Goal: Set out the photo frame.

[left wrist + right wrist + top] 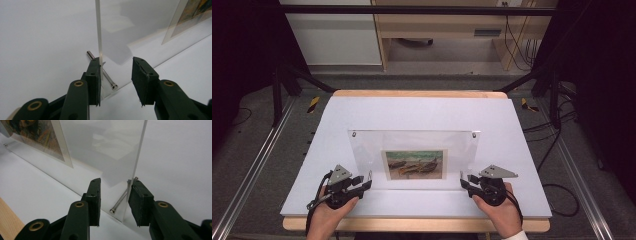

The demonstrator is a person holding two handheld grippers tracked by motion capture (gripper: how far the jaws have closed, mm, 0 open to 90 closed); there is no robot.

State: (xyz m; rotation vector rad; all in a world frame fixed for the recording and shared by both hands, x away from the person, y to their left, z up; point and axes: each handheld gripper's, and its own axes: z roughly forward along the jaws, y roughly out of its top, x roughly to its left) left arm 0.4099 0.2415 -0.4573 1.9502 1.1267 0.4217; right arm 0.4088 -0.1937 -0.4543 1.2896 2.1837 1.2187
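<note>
A clear acrylic picture frame (412, 155) stands on the white board (422, 112) in the middle of the high view, its lower edge toward the bottom of the picture. A print of boats on a beach (414, 164) sits in the lower centre of the frame; no writing, brand or label can be read on it or anywhere else. Two small metal fasteners mark the frame's upper corners.

The left gripper (364, 183) is at the frame's lower left corner in the high view, held in the person's left hand (329, 212). In the left gripper view its jaws stand partly open: the frame's upright edge (99, 32) lies against the inner face of the jaw on the left, while the jaw on the right stands clear of it. A metal pin (102, 71) runs through the frame just behind that jaw.

The right gripper (466, 182) is at the frame's lower right corner, held in the right hand (499, 210). Its jaws are also partly open: in the right gripper view the frame's edge (138, 157) touches the jaw on the right, and the other jaw is apart from it. A second metal pin (120, 200) shows between the jaws, low at the frame's corner.

A wooden table edge (412, 225) shows under the board at the bottom.
</note>
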